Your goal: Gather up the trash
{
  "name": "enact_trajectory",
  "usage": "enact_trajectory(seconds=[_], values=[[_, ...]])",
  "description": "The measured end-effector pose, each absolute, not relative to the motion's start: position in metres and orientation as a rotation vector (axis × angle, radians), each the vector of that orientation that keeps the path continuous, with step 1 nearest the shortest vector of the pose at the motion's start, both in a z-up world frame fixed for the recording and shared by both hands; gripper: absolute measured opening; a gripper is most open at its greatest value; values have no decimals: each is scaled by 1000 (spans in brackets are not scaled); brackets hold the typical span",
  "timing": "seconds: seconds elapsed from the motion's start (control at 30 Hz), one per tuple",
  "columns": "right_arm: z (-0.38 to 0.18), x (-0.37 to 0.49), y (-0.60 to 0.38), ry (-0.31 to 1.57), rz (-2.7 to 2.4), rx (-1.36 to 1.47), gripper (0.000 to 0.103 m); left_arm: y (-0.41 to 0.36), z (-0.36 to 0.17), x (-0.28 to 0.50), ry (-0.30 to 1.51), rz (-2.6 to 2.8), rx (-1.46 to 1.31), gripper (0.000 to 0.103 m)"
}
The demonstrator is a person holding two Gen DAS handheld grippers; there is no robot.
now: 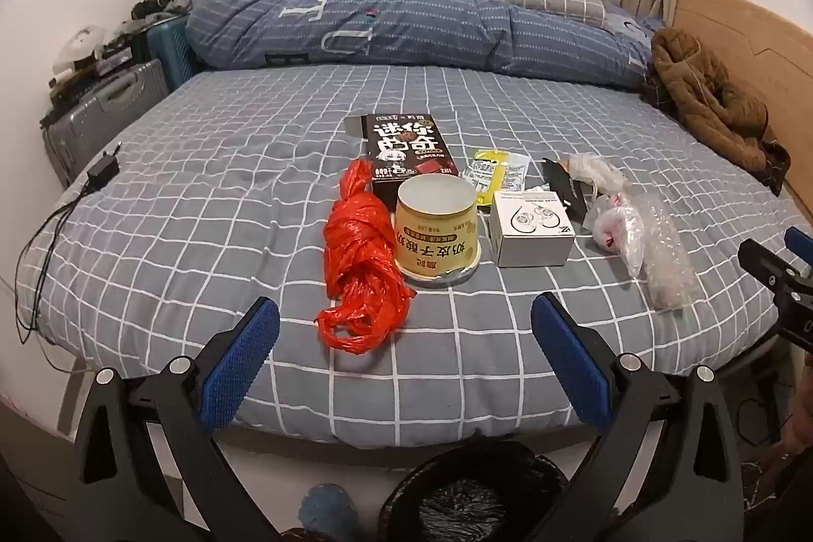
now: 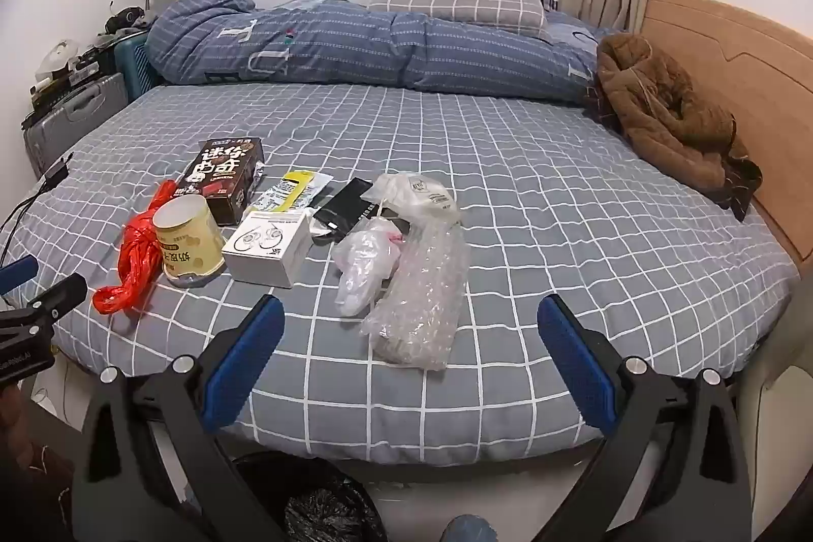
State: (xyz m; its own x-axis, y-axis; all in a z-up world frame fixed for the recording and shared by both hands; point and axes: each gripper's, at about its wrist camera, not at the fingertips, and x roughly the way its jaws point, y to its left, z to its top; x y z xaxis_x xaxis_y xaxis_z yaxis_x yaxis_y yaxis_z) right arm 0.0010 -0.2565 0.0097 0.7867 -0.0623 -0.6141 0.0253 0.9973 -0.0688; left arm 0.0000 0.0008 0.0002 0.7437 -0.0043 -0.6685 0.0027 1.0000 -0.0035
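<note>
Both tongs, left (image 1: pixel 405 322) and right (image 2: pixel 410 322), gape empty; yellow tub (image 1: pixel 437 232) reads "奶皮子酸奶".

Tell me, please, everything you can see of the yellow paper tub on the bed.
The yellow paper tub stands upside down on the grey checked bedsheet, its pale base up and its rim on a foil lid. Dark print runs around its wall. The crumpled red plastic bag lies against one side; the white earphone box sits close on the other.

A knotted red plastic bag (image 1: pixel 363 257), an upturned yellow cup (image 1: pixel 438 232), a dark box (image 1: pixel 409 151), a white box (image 1: pixel 533 232) and bubble wrap (image 2: pixel 421 303) are being left lying clustered on the checked bed (image 1: pixel 203 206).
</note>
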Motion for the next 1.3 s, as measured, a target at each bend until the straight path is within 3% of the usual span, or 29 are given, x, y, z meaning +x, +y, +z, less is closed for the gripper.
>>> enact_trajectory(seconds=[1.3], values=[[6,3,-260,675,-58,-49,96,1,-4,1,750,-6,11,97]])
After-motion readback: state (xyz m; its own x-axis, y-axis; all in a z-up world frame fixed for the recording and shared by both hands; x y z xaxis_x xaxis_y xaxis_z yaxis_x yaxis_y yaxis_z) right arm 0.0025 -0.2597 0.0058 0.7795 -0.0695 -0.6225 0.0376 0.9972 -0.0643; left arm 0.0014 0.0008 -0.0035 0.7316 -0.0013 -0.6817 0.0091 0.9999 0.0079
